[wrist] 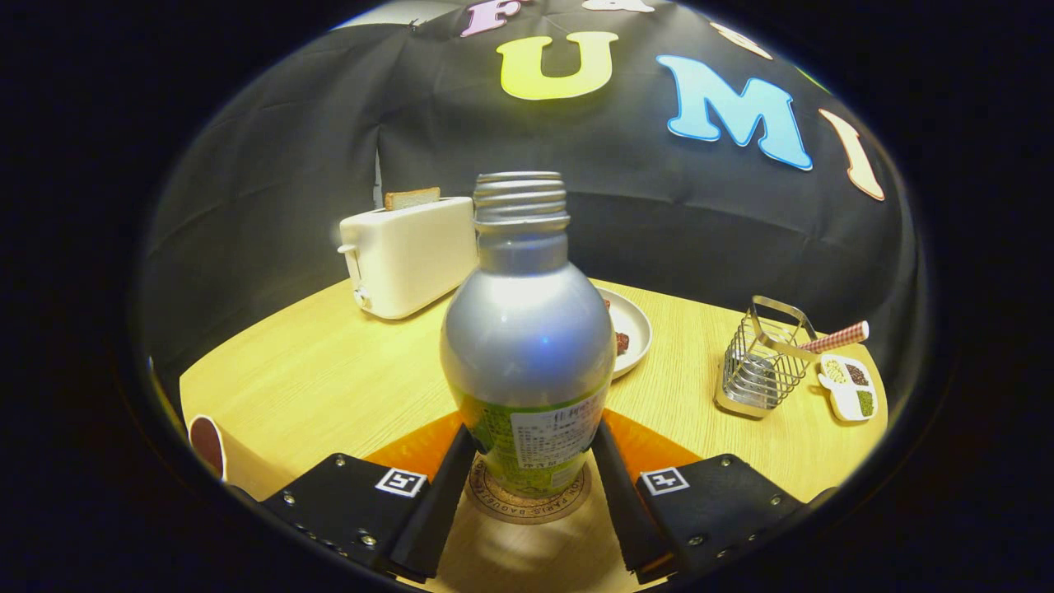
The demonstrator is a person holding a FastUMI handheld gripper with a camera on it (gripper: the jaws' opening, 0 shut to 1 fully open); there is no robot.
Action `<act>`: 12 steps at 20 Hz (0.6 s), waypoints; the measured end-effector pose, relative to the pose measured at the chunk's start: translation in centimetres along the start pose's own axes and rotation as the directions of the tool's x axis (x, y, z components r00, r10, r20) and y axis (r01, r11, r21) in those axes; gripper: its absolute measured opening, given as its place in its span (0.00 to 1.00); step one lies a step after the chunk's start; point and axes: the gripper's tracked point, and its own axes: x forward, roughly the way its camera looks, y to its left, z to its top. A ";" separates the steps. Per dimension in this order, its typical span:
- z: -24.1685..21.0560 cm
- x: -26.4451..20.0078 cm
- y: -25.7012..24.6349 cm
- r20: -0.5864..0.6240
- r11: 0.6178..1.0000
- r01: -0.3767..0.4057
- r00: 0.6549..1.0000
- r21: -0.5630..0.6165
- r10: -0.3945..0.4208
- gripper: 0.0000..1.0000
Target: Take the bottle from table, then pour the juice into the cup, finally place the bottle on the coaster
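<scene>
Now the jaws stand on both sides of the silver metal bottle (524,354), touching its lower part, gripping it. It stands upright, uncapped, on a round coaster (527,498) on the wooden counter (329,379). Beyond are a white plate (632,329), a toaster (408,257) and a wire basket (762,362).

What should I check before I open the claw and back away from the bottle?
1. Bottle over the coaster: ok, its base sits on the round coaster between the fingers.
2. Bottle upright: ok, neck points straight up.
3. Claw grip: both fingers appear to press the bottle's lower sides, so it is not released yet: not ok.
4. Bottle fully resting, not hovering: cannot tell.
5. Retreat path: ok, the toaster, plate and wire rack all stand beyond the bottle.
6. Cap: the threaded neck is bare, so avoid jolting: not ok.
</scene>
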 end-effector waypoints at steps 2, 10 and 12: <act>-0.2 0.0 0.2 -0.009 1.000 -0.010 1.000 0.007 0.010 0.81; 1.0 -1.9 -0.5 0.008 0.999 0.046 0.999 0.000 -0.046 0.99; 1.9 -3.0 -0.5 0.023 0.998 0.059 0.998 0.010 -0.059 0.99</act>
